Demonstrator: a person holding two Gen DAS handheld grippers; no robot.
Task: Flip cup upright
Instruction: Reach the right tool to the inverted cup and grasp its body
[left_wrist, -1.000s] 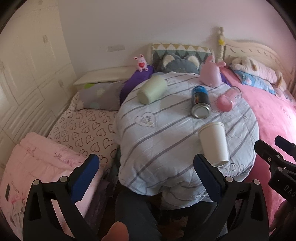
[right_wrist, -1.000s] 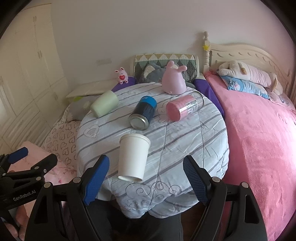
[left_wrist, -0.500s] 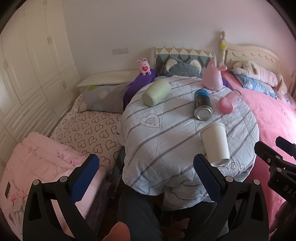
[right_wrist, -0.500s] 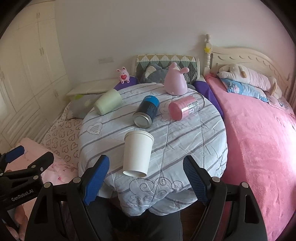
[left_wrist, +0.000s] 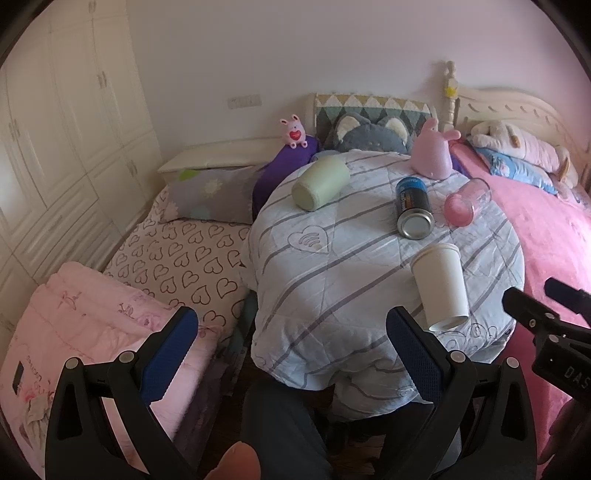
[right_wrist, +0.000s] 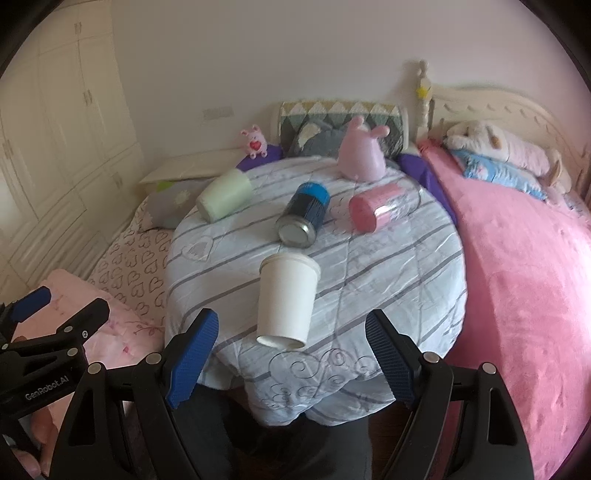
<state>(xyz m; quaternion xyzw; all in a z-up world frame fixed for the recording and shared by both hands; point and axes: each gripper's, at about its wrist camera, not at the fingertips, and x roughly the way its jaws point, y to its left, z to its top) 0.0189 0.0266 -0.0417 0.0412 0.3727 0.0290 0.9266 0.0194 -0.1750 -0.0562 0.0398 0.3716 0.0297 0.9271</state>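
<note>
The white paper cup (right_wrist: 286, 301) lies on its side on the round counter (right_wrist: 406, 273), which is draped in a striped quilt, at the near edge, on the near side of the blue can (right_wrist: 303, 213). Its long axis runs roughly from that can toward the counter's near edge. The wider rolled rim faces the can; the narrower base faces outward, close to where the quilt falls away. In the left wrist view the cup (left_wrist: 441, 286) sits to the near right of the can (left_wrist: 413, 208), leaning slightly rightward at its base.

Both tools are held back from the counter, touching nothing. The right gripper (right_wrist: 291, 363) has its fingers (right_wrist: 192, 354) spread wide and empty, with the cup roughly centred in the gap ahead. The left gripper (left_wrist: 295, 362) is likewise released and empty, aimed off to the side of the cup.

Risks, as I judge them: the cup is light and round, so a finger nudging one side first could roll it off the near edge. The soft, wrinkled quilt gives a poor footing, so a cup stood on its narrow base may tip again. Squeezing too hard would likely crush the thin paper wall. A wide sweep beyond the cup could also knock the can, or the pink cup (right_wrist: 375, 208) beside the can.
</note>
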